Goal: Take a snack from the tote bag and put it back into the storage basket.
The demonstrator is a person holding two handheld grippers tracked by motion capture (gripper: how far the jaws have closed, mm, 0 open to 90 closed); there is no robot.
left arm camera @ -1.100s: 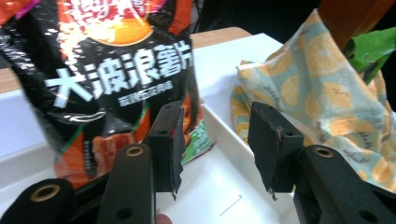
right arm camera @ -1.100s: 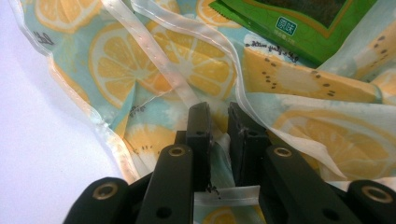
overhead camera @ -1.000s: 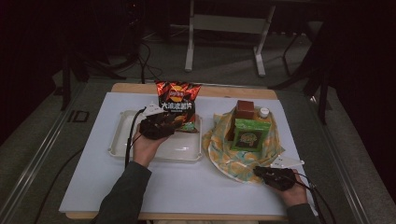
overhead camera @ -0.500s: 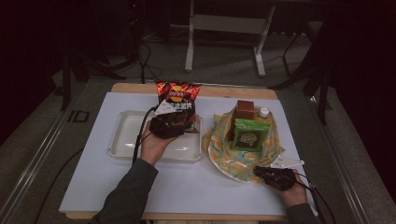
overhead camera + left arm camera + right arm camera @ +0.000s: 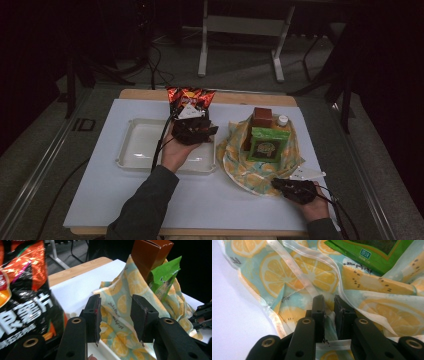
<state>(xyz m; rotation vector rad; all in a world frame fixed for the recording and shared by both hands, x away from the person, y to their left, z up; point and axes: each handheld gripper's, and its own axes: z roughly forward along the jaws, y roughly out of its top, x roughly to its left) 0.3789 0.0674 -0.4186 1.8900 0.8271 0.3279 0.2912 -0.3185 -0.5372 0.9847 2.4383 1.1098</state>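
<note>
A red-and-black chip bag (image 5: 190, 100) (image 5: 22, 290) stands at the far right end of the white tray (image 5: 135, 145). My left gripper (image 5: 199, 131) (image 5: 116, 307) hovers just in front of it, turned toward the lemon-print plastic bag (image 5: 240, 162) (image 5: 120, 302). Its jaws have just been closing a little, stand apart, and hold nothing. The lemon-print bag holds a green packet (image 5: 264, 145) (image 5: 372, 252), a brown box (image 5: 261, 117) (image 5: 150, 252) and a white-capped bottle (image 5: 283, 120). My right gripper (image 5: 278, 184) (image 5: 329, 302) is shut on the lemon-print bag's (image 5: 294, 272) near edge strip.
Everything rests on a white board (image 5: 100, 190) over a wooden table. A white slip of paper (image 5: 307, 175) lies beside the right hand. The tray's left half is bare. Stands and cables (image 5: 240, 30) sit on the dark floor beyond the table.
The left hand has moved right and slightly up over the tray, from its middle to its right end by the chip bag. The right hand has stayed in place.
</note>
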